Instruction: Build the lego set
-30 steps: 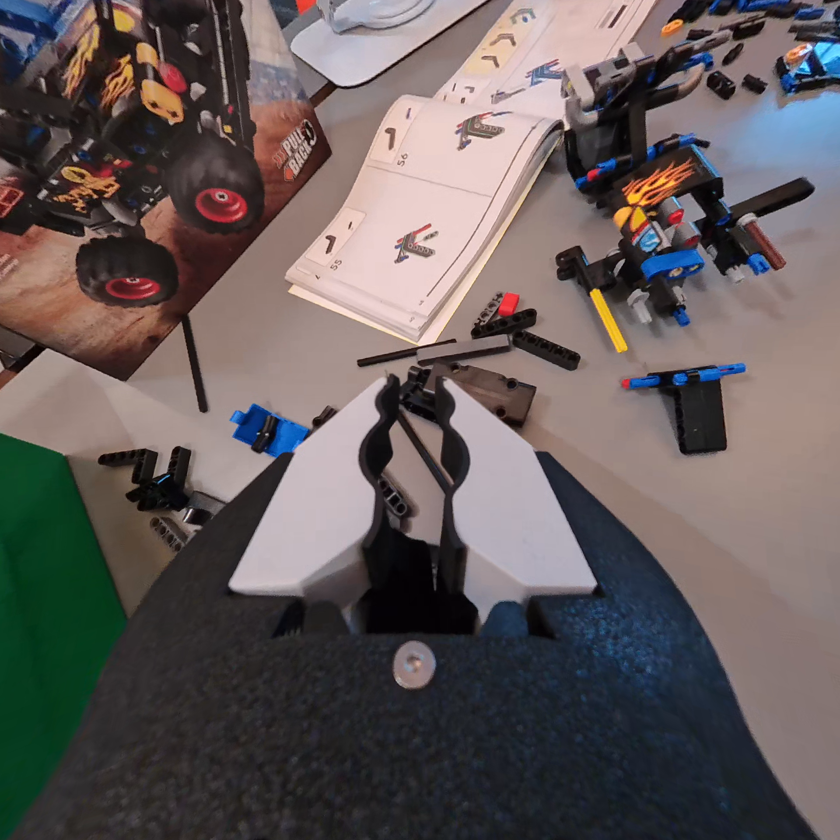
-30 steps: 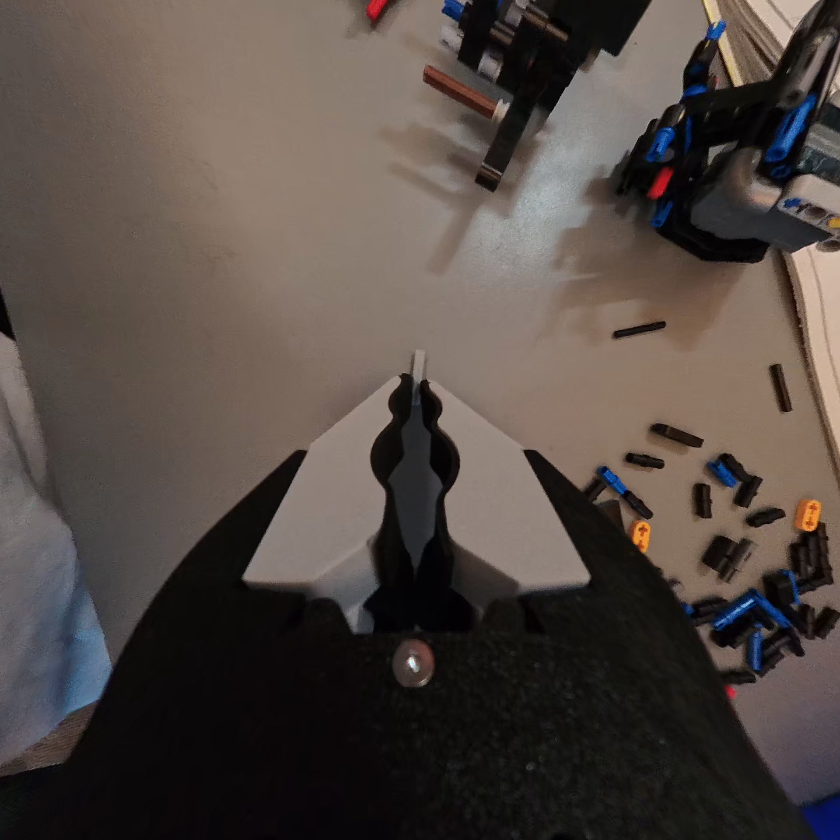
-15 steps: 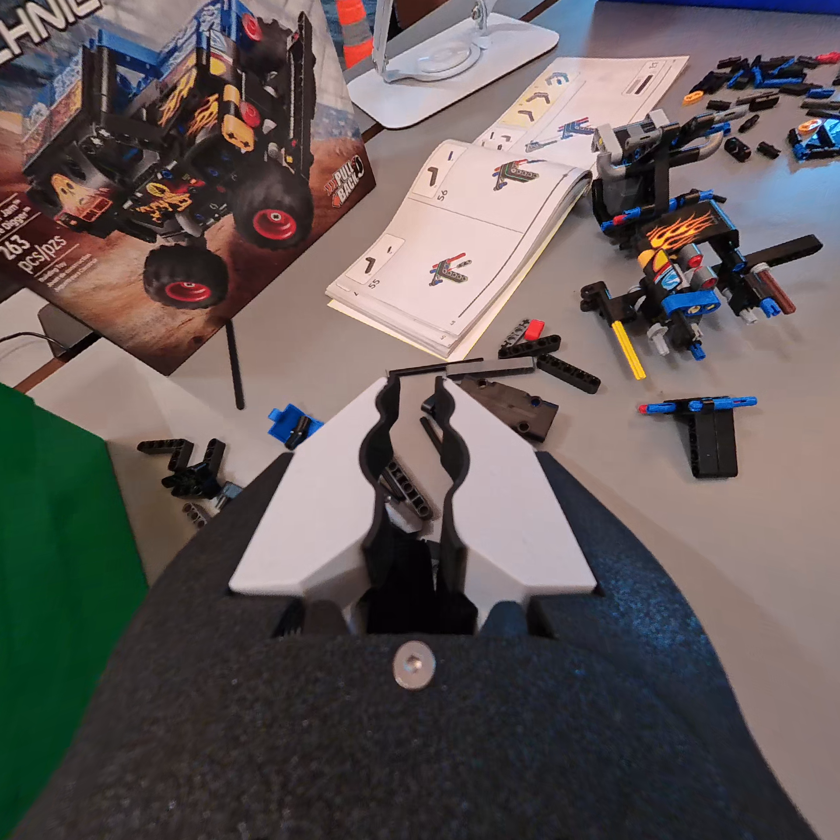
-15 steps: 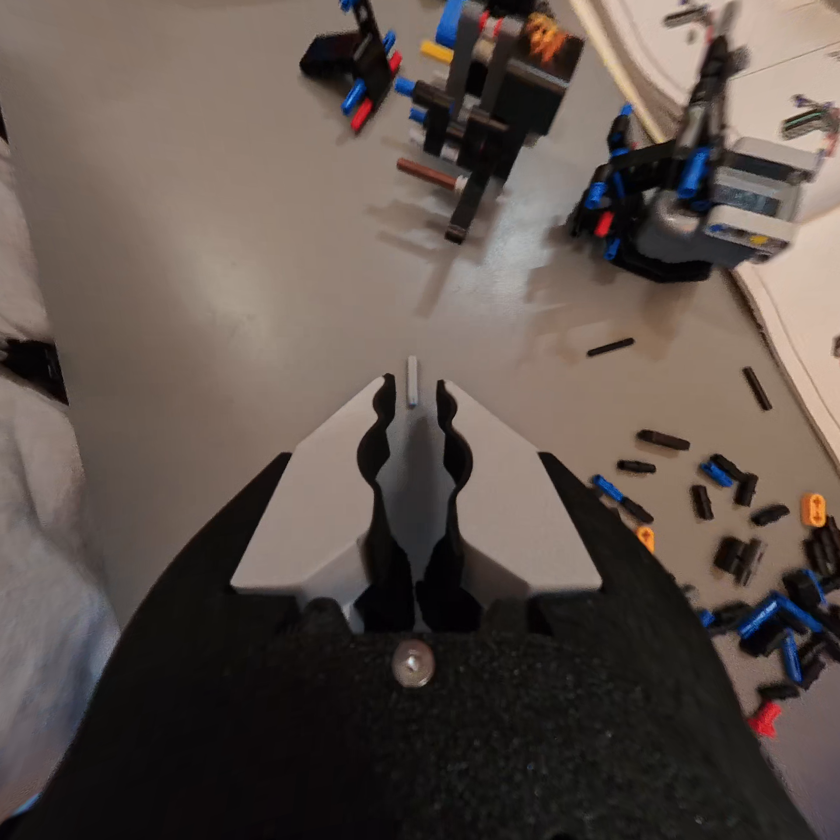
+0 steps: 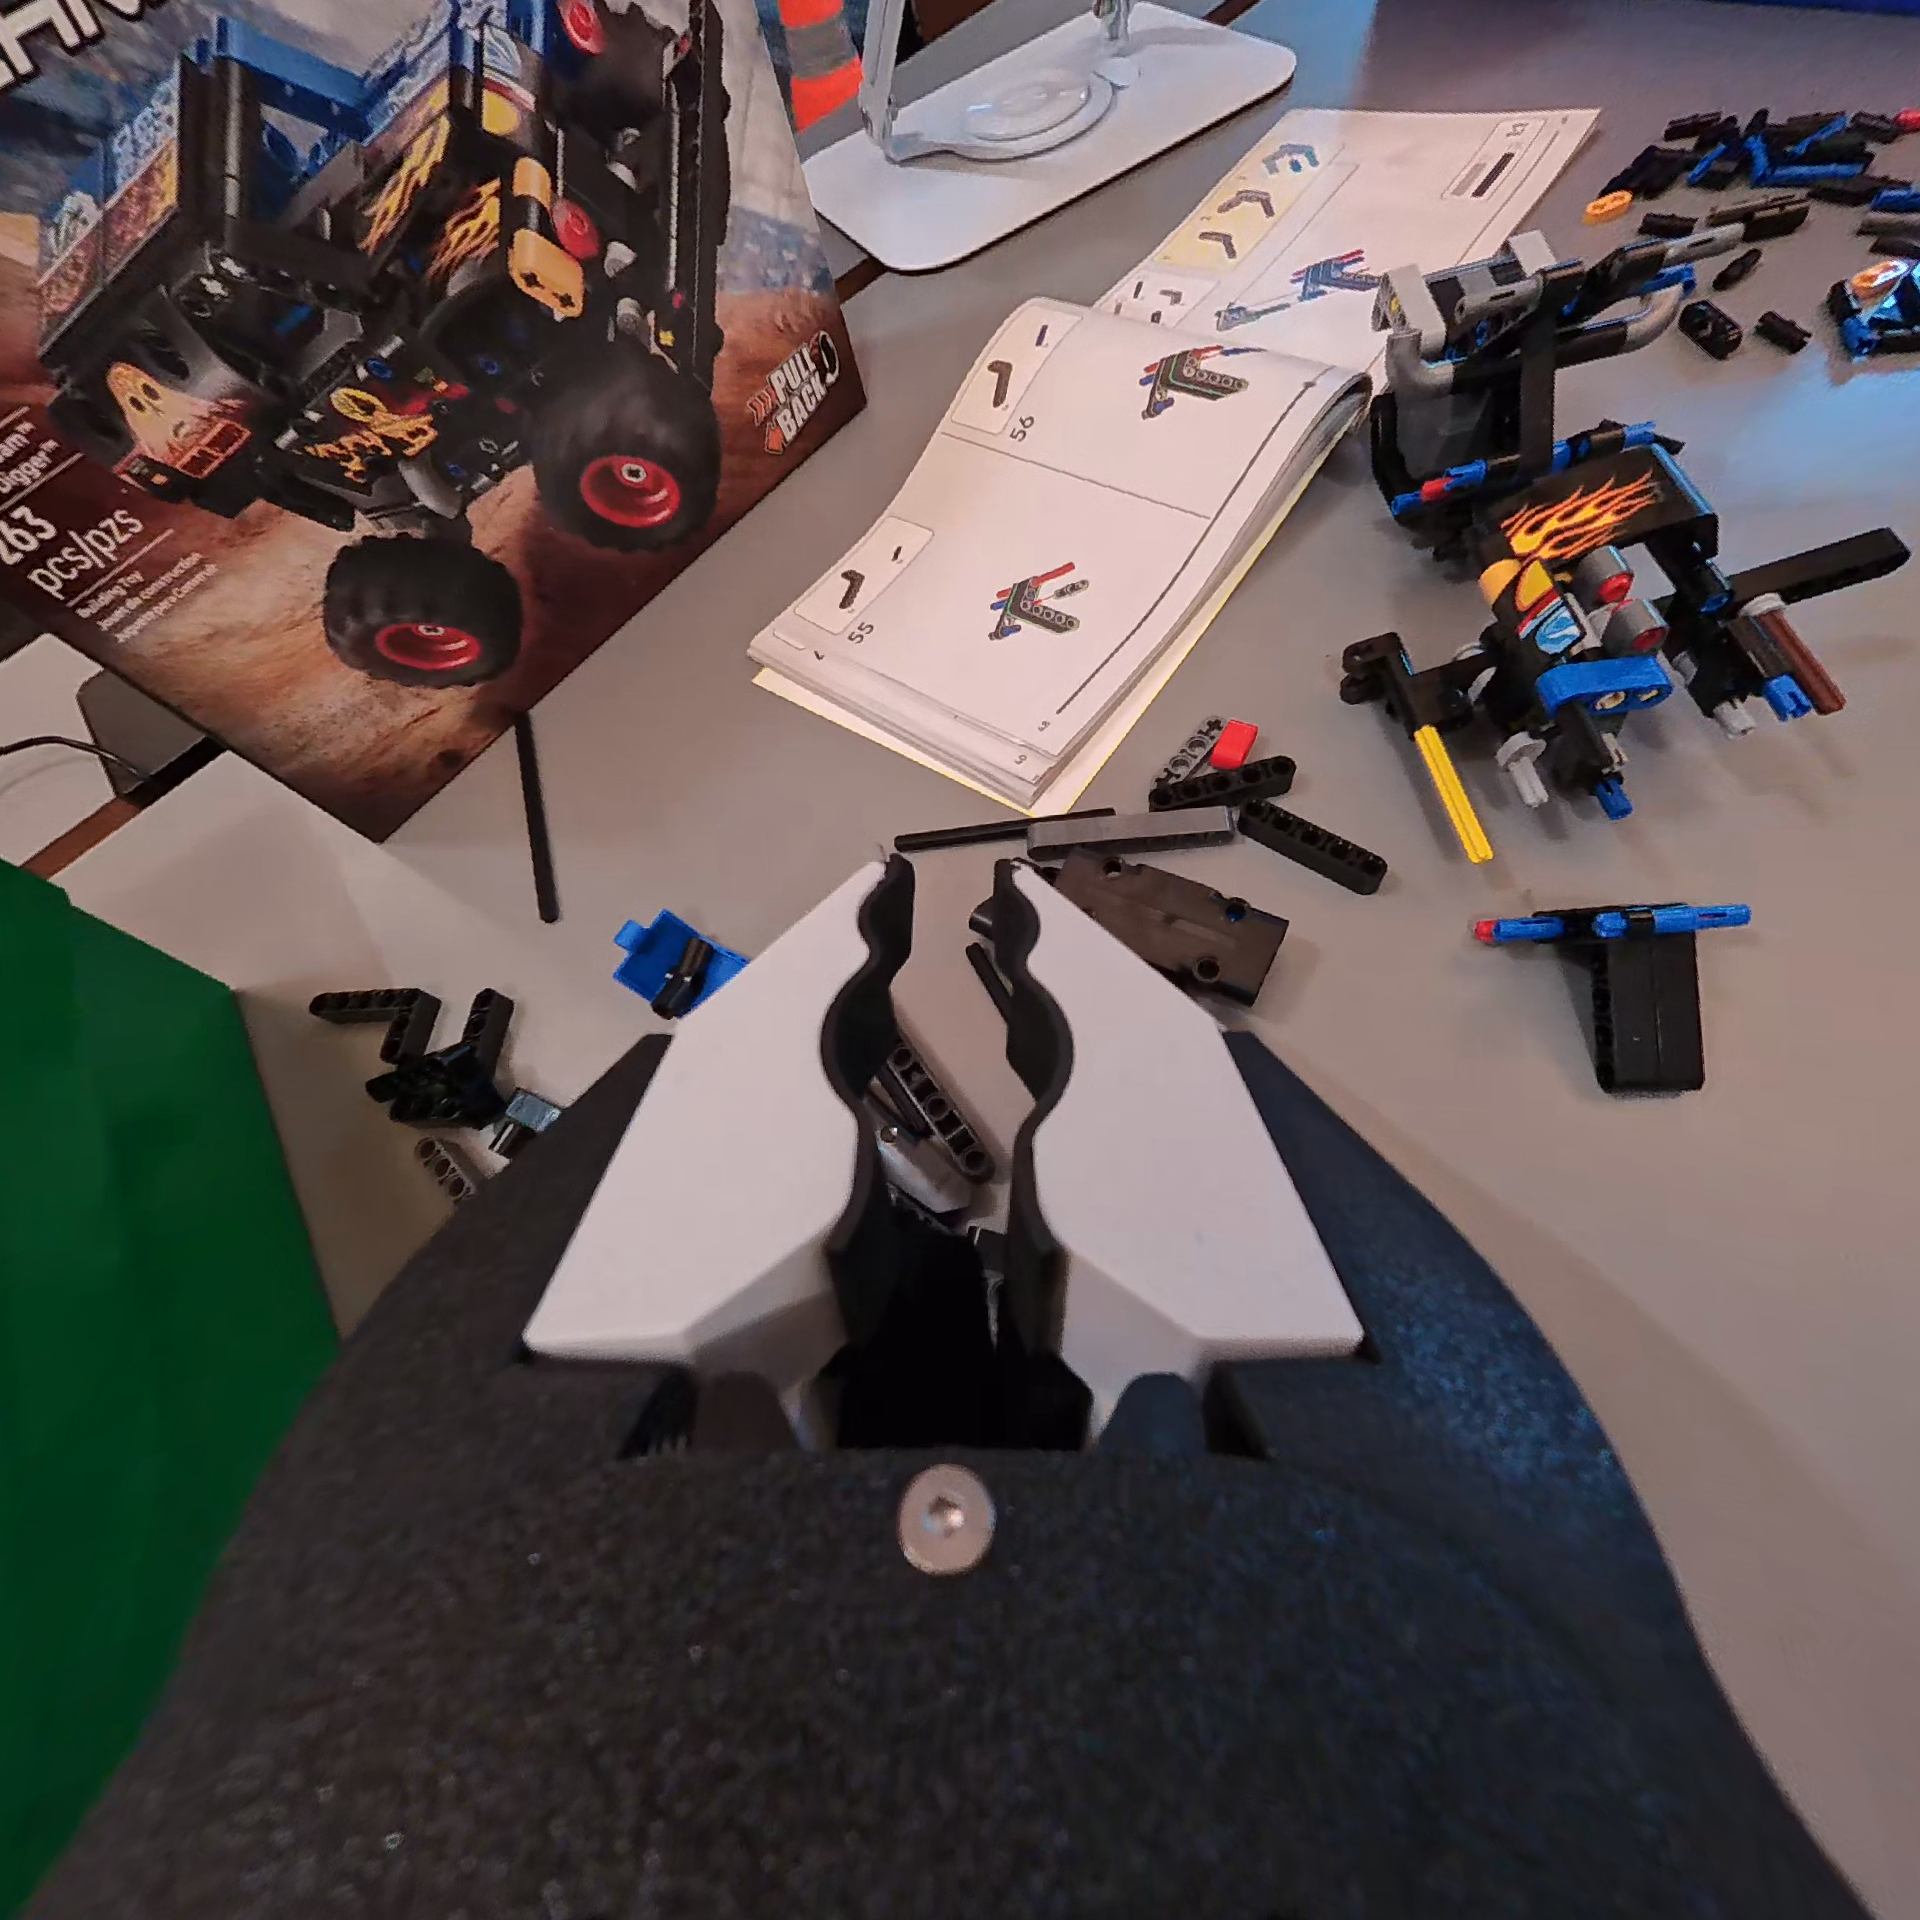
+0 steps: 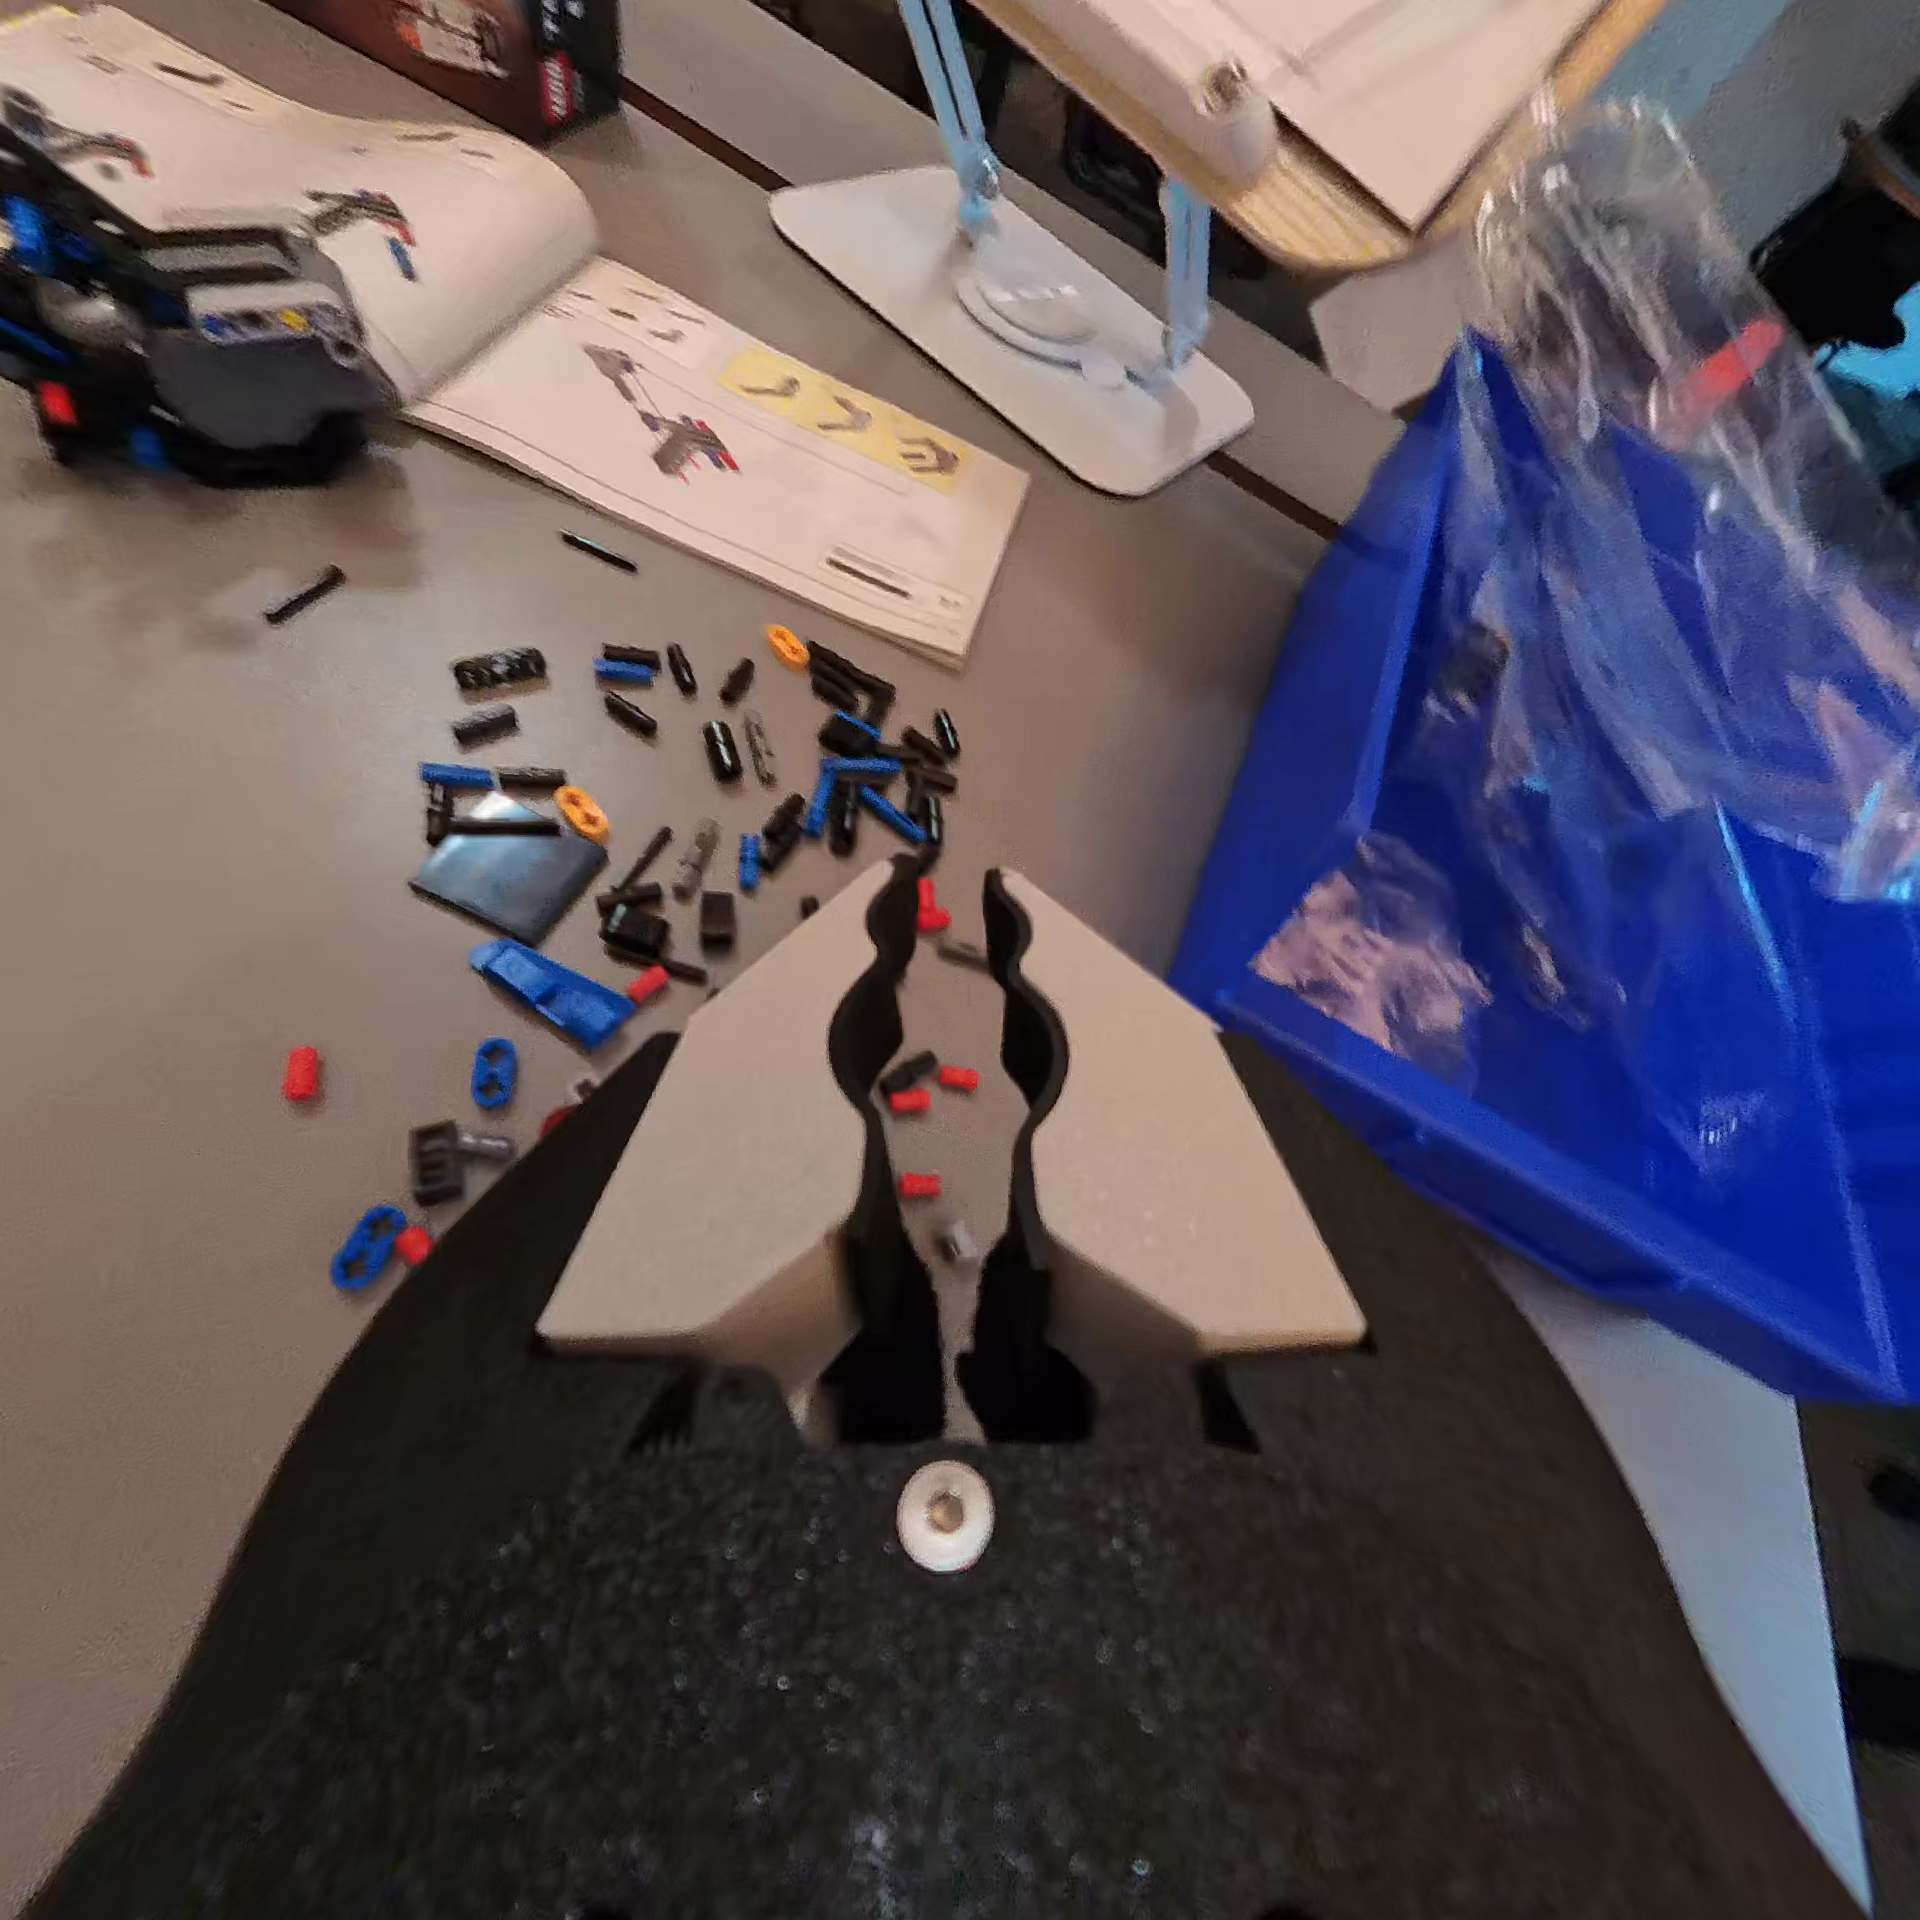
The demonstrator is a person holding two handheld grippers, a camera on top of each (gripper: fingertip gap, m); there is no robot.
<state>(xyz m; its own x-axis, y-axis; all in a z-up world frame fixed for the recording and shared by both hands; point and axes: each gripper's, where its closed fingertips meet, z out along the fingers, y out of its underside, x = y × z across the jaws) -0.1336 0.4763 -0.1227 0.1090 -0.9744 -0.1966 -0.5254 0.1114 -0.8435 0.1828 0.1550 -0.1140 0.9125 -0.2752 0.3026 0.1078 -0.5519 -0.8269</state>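
In the left wrist view my left gripper (image 5: 951, 883) is open and empty, above loose black beams (image 5: 935, 1117) and a black panel (image 5: 1174, 925) on the grey table. The part-built truck (image 5: 1558, 582) with flame stickers lies to the far right, beside the open instruction booklet (image 5: 1039, 540). A black sub-assembly with blue pins (image 5: 1642, 987) lies to the right. In the right wrist view my right gripper (image 6: 948, 883) is open and empty, over a scatter of small black, blue and red pins (image 6: 727, 790). Red pins (image 6: 914, 1091) show between its fingers.
The set's box (image 5: 364, 364) stands at the back left, with a green surface (image 5: 104, 1247) at the left edge. A blue bin (image 6: 1558, 1039) with a clear plastic bag (image 6: 1662, 312) stands right of my right gripper. A white lamp base (image 6: 1018, 343) and the grey motor assembly (image 6: 187, 343) lie beyond. There is about 45 centimetres between the tips of the two grippers. Measured from the fingertips, the white lamp base (image 6: 1018, 343) is 35 centimetres or so from the right gripper and 45 centimetres from the left. Look for it in the left wrist view (image 5: 1092, 124) too.
My right gripper opened and let go of a small light grey axle, then swung over to the pile of small pins by the blue bin. My left gripper pulled back slightly and stayed open.
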